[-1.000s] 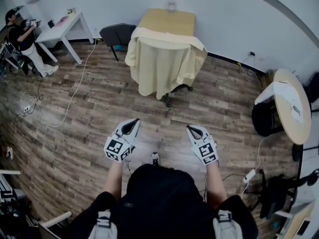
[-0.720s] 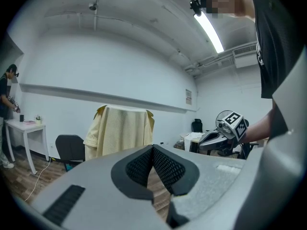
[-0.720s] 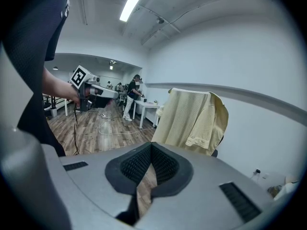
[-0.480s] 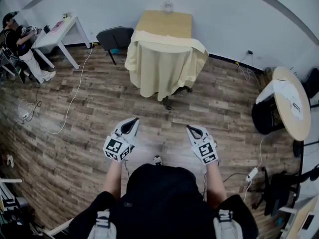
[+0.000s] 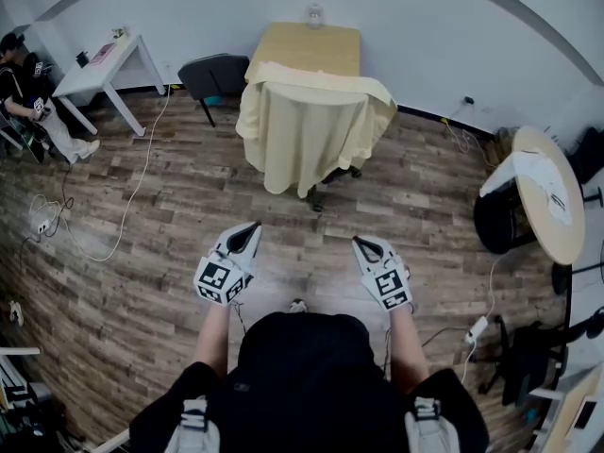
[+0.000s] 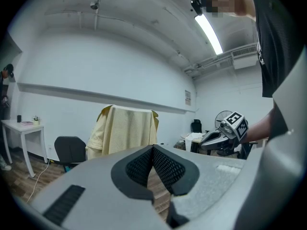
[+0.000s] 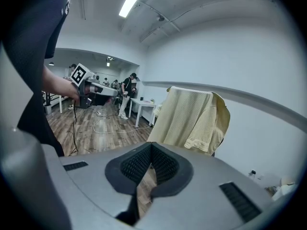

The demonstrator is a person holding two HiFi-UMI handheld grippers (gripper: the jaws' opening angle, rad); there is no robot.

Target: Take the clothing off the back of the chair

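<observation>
A pale yellow shirt point(image 5: 311, 125) hangs over the back of an office chair whose wheeled base point(image 5: 332, 176) shows beneath it. It stands across the wood floor, well ahead of both grippers. My left gripper point(image 5: 249, 228) and right gripper point(image 5: 362, 243) are held side by side in front of the person, pointing toward the chair, both shut and holding nothing. In the left gripper view the shirt point(image 6: 125, 128) hangs beyond the closed left gripper point(image 6: 152, 149), with the right gripper point(image 6: 225, 133) off to the side. The right gripper view shows the shirt point(image 7: 192, 121) past its closed tips point(image 7: 151, 146).
A wooden table point(image 5: 307, 45) stands against the wall behind the chair, with a dark chair point(image 5: 219, 72) to its left. A white desk point(image 5: 99, 59) and a seated person point(image 5: 24, 88) are at the far left. Cables point(image 5: 113, 225) trail over the floor. A round table point(image 5: 547, 192) is at the right.
Both grippers hold the same pose. The view has drifted slightly, and the desk and the person at the far left sit nearer the frame's edge.
</observation>
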